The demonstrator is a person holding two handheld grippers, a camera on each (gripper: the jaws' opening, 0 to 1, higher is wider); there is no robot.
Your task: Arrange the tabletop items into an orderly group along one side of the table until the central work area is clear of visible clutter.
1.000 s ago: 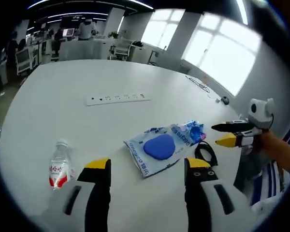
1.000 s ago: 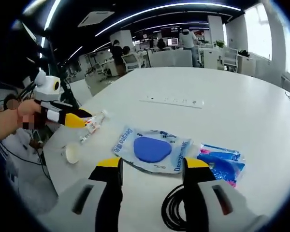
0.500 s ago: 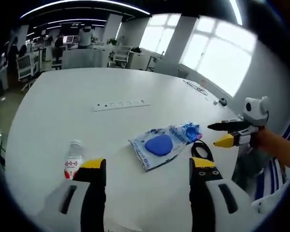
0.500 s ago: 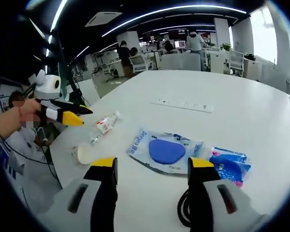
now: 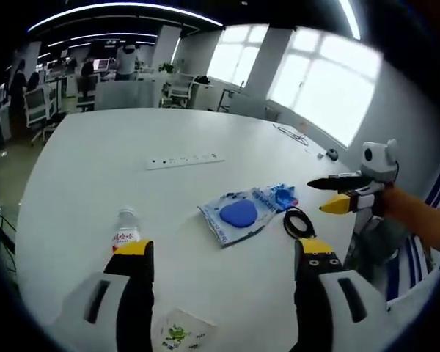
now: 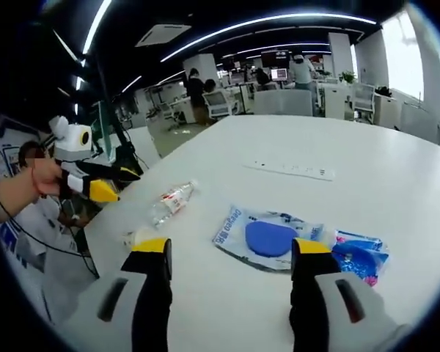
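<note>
Near the middle of the white table (image 5: 81, 169) we see the clutter to be grouped: a clear packet holding a blue pad (image 5: 238, 213), a smaller blue packet (image 5: 282, 196) touching its far end, a coiled black cable (image 5: 297, 221) just beside these, and a water bottle (image 5: 125, 229) lying on its side well apart from them. A small printed sachet (image 5: 177, 334) lies between the jaws of the left gripper (image 5: 222, 257); a white power strip (image 5: 185, 159) lies farther back. Both the left gripper and the right gripper (image 6: 229, 253) hover above the table, jaws spread and holding nothing. We judge the task barely begun: no item is yet gathered. The next move calls for lowering one gripper onto a chosen item, probably the bottle or the packet.
</note>
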